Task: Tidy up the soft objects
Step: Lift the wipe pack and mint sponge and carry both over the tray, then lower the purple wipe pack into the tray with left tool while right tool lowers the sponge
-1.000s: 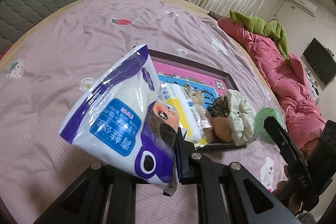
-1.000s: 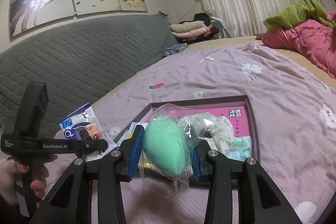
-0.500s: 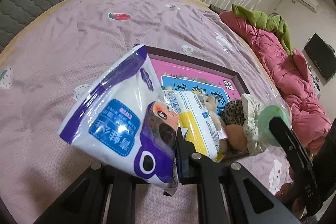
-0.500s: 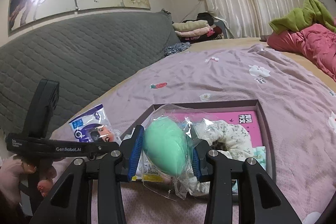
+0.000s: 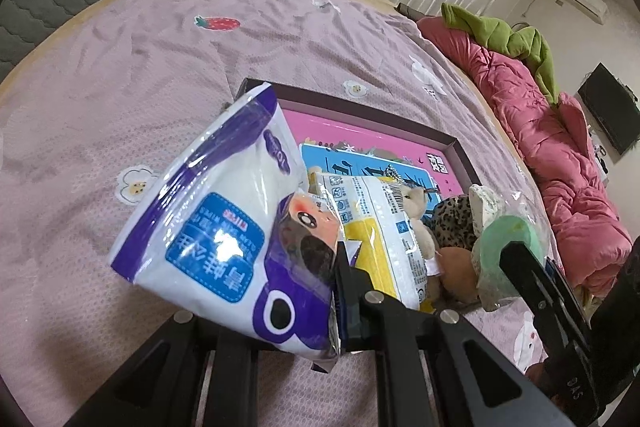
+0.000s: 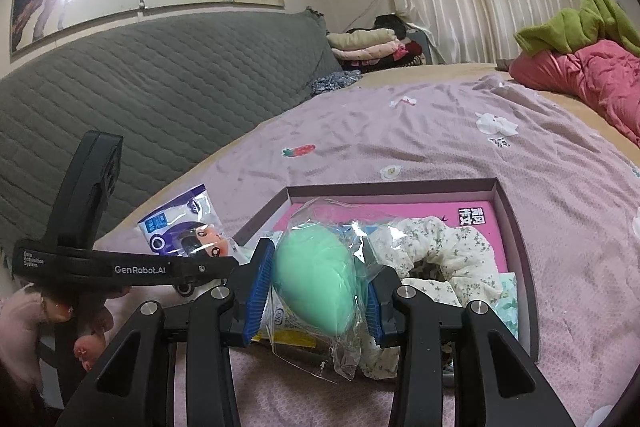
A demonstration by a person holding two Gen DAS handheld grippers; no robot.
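Note:
My left gripper (image 5: 320, 291) is shut on a white and purple wipes packet (image 5: 224, 243) and holds it above the bed, just left of a shallow purple-rimmed box (image 5: 360, 111). The packet also shows in the right wrist view (image 6: 180, 231). My right gripper (image 6: 316, 291) is shut on a green sponge in a clear bag (image 6: 316, 283), over the box's near edge (image 6: 512, 227). In the box lie a yellow and white packet (image 5: 384, 231), a small plush toy (image 5: 420, 223), a leopard scrunchie (image 5: 452, 223) and a floral scrunchie (image 6: 444, 259).
A mauve sheet (image 5: 160, 75) with small prints covers the bed. A pink quilt (image 5: 560, 155) with a green garment (image 5: 504, 35) lies along the right side. A grey quilted headboard (image 6: 140, 99) and folded clothes (image 6: 372, 43) stand at the far end.
Both grippers have moved closer to the box with their packets still held. The sponge now hangs over the box's near edge.

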